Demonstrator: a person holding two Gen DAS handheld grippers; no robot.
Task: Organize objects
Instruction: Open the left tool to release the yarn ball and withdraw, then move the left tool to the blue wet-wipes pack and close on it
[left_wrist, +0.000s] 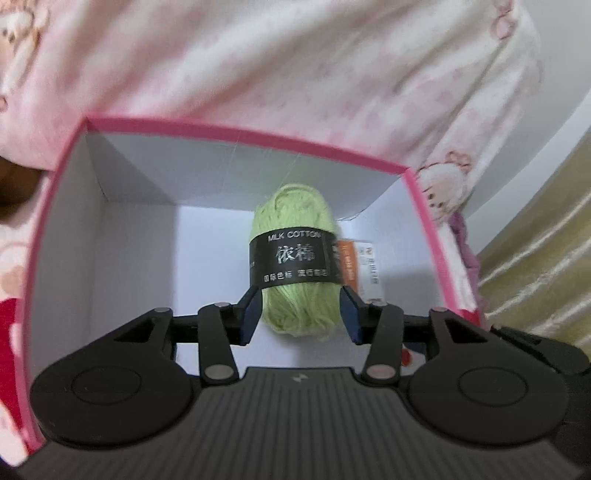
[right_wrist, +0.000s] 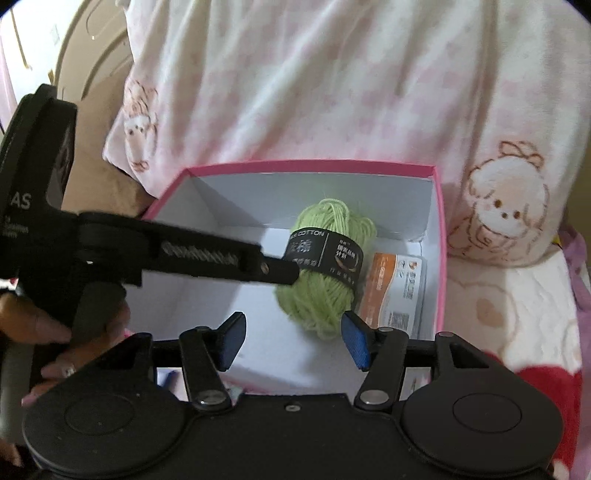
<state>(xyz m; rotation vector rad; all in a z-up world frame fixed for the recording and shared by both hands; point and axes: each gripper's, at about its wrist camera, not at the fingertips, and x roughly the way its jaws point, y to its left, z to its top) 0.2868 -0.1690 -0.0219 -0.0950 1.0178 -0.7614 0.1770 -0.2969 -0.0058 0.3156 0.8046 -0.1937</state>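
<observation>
- We see the yarn (left_wrist: 295, 258) lying in the pink box (left_wrist: 258, 131), beside an orange packet (right_wrist: 391, 291).
- Our left tool (left_wrist: 299, 314) straddles it, pads apart.
- Our right tool (right_wrist: 291, 341) gapes, empty.

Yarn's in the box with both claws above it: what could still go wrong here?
1. The left claw straddles the green yarn with pads close beside it; lifting could snag loose strands and drag it out.
2. The claws crowd the pink box; either could knock its wall.
</observation>
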